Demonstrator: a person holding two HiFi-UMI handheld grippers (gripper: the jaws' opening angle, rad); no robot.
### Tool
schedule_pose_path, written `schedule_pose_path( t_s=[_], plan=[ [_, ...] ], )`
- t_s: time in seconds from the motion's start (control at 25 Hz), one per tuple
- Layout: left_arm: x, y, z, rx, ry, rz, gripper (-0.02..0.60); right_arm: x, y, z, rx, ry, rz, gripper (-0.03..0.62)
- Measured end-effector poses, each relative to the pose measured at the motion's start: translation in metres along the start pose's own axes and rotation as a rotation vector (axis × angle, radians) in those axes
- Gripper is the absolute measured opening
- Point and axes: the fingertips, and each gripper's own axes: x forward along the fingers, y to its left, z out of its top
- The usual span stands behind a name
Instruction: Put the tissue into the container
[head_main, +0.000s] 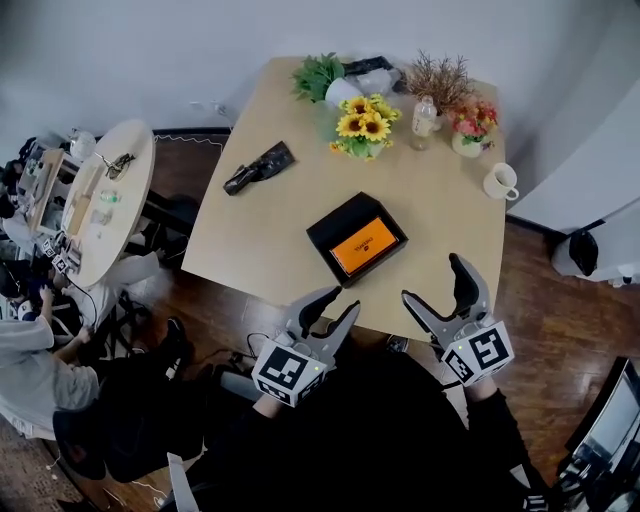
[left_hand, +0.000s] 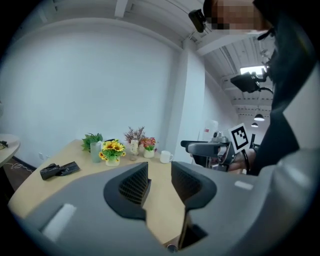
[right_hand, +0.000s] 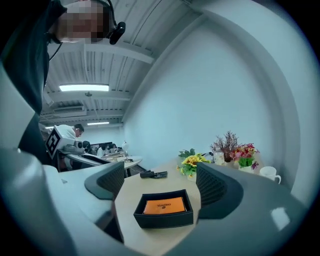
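The left gripper (head_main: 340, 303) and right gripper (head_main: 433, 280) are being held with jaws parted and empty before the container (head_main: 325, 232), whose orange tissue pack (head_main: 364, 246) is best being approached squarely.

The left gripper (head_main: 336, 305) and right gripper (head_main: 433, 280) are grey with black ribbed pads (right_hand: 214, 186). Each carries a white cube (head_main: 288, 370) with black square markers behind its jaws. The sleeves (head_main: 500, 425) are black.

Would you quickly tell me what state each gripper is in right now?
The left gripper is open, holding nothing.
The right gripper is open, holding nothing.
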Motion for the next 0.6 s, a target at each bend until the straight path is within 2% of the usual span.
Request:
schedule_pose_path(
  t_s=[0.08, 0.24, 0.4, 0.44, 0.48, 0.56, 0.6],
  plan=[
    [-0.001, 0.006, 0.003, 0.010, 0.001, -0.012, 0.127, 0.005, 0.000, 0.006, -0.010, -0.014, -0.022, 0.452],
    [-0.003, 0.022, 0.006, -0.028, -0.011, -0.013, 0.126, 0.017, 0.003, 0.008, -0.022, -0.015, -0.026, 0.495],
    [-0.001, 0.029, 0.008, -0.027, -0.014, -0.029, 0.126, 0.021, 0.006, 0.009, -0.019, -0.025, -0.035, 0.479],
    [0.000, 0.030, 0.010, -0.021, -0.017, -0.034, 0.126, 0.019, 0.006, 0.013, -0.013, -0.044, -0.038, 0.413],
    [0.001, 0.031, 0.011, -0.020, -0.018, -0.036, 0.124, 0.017, 0.005, 0.017, -0.003, -0.068, -0.046, 0.300],
    [0.001, 0.033, 0.010, -0.027, -0.014, -0.041, 0.124, 0.012, 0.003, 0.022, 0.005, -0.104, -0.073, 0.001],
    [0.001, 0.033, 0.009, -0.032, -0.011, -0.044, 0.124, 0.012, 0.004, 0.022, -0.005, -0.106, -0.082, 0.000]
  ],
)
